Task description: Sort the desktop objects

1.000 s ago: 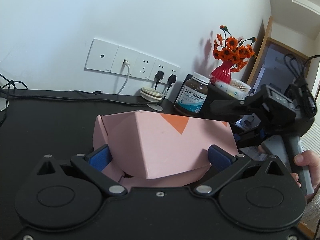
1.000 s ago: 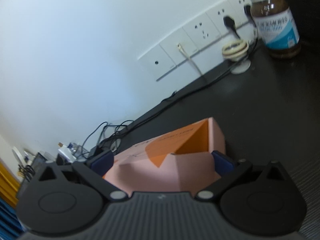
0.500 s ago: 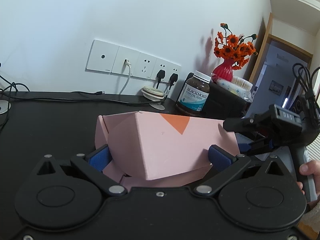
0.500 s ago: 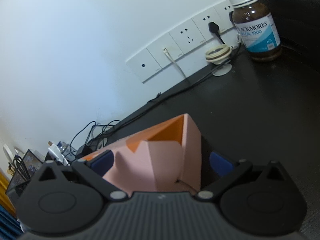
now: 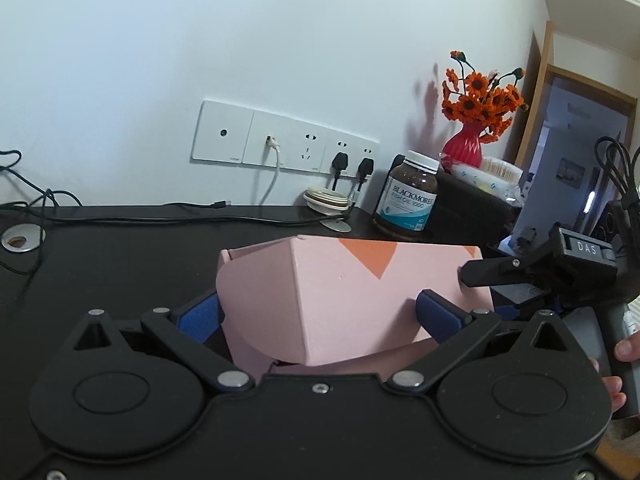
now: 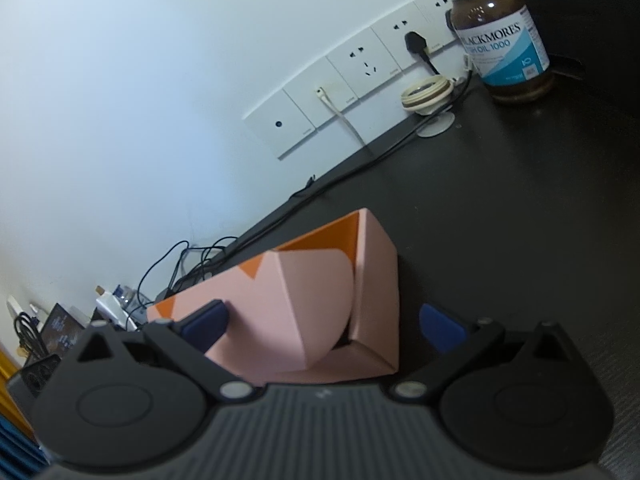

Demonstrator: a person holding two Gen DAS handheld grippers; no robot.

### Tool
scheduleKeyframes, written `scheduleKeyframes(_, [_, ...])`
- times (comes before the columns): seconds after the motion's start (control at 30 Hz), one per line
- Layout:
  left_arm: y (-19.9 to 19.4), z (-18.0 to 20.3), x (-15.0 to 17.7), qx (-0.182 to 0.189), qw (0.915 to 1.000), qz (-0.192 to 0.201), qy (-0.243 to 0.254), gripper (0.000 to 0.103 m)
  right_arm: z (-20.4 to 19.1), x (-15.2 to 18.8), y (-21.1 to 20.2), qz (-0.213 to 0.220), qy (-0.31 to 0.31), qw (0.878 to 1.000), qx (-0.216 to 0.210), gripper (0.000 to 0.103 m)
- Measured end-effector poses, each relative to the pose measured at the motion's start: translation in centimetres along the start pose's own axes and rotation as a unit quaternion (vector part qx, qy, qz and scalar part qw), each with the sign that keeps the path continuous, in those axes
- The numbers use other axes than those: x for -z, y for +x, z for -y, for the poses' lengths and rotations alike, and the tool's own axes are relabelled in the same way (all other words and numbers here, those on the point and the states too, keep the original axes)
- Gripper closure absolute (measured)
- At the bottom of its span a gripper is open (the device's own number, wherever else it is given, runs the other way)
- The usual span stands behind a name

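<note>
A pink carton with orange triangles (image 5: pixel 360 292) is off the black desk (image 5: pixel 120 252), and my left gripper (image 5: pixel 318 312) is shut on it, blue pads (image 5: pixel 200 314) pressing both long sides. Its rounded end flap (image 6: pixel 312 304) faces the right wrist camera. My right gripper (image 6: pixel 324 324) is open around that end: the left pad (image 6: pixel 208 318) touches the carton and the right pad (image 6: pixel 440 328) stands apart from it. In the left wrist view the right gripper (image 5: pixel 484 292) sits at the carton's right end, held by a hand (image 5: pixel 628 350).
A brown fish-oil bottle (image 5: pixel 412 196) stands at the back by the wall sockets (image 5: pixel 280 148), beside a stack of lids (image 5: pixel 326 202) and a red vase of orange flowers (image 5: pixel 464 144). Cables (image 5: pixel 120 216) run along the desk's back edge. A black box (image 5: pixel 472 212) sits behind the bottle.
The right gripper has drawn back to the right along the carton, and a gap has opened at its right pad. The left gripper has held the carton steady.
</note>
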State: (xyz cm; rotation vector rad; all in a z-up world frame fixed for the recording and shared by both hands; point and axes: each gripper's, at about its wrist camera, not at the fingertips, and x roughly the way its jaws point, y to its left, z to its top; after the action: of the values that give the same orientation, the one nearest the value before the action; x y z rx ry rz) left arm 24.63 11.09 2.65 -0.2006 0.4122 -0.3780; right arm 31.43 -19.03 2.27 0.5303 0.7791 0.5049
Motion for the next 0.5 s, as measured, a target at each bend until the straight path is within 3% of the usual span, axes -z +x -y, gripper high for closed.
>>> scheduleKeyframes(0.17, [-0.42,0.57,-0.01,-0.021,0.9993,0.017,0.028,0.000,0.54,0.64,0.53,-0.012,0.007,1.000,0.003,0.001])
scheduleKeyframes(0.5, [0.41,0.10,0.38,-0.029,0.9992,-0.010,0.026,0.000,0.98,0.96,0.87,-0.021,0.016,1.000,0.005,0.001])
